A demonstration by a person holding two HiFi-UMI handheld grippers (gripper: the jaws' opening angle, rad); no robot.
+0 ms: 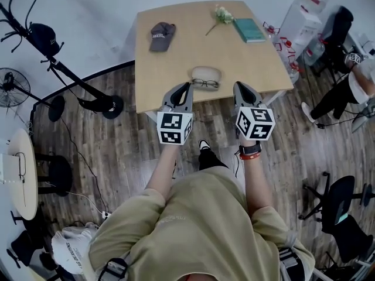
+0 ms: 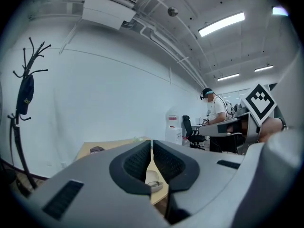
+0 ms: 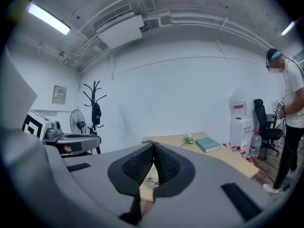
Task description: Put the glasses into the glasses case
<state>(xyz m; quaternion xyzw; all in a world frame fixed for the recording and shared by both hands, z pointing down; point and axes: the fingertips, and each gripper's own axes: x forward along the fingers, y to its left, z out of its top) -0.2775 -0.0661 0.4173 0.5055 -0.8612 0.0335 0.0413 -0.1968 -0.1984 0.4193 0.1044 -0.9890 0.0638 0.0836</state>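
Note:
On the wooden table (image 1: 176,63), near its front edge, lies a beige oval glasses case (image 1: 206,73), and dark-framed glasses (image 1: 205,84) rest just in front of it. My left gripper (image 1: 186,86) hangs over the table's front edge, left of the glasses, shut and empty. To the right of the glasses my right gripper (image 1: 239,86) is also shut with nothing in it. In the left gripper view the case (image 2: 151,177) shows below the closed left gripper (image 2: 151,146). The right gripper view shows the glasses (image 3: 151,181) beneath the closed right gripper (image 3: 154,148).
A grey cap (image 1: 161,35), a flower sprig (image 1: 221,15) and a teal book (image 1: 249,29) lie farther back on the table. A water dispenser (image 1: 304,10) and a person (image 1: 351,81) stand to the right. A coat stand (image 1: 53,63) is at the left.

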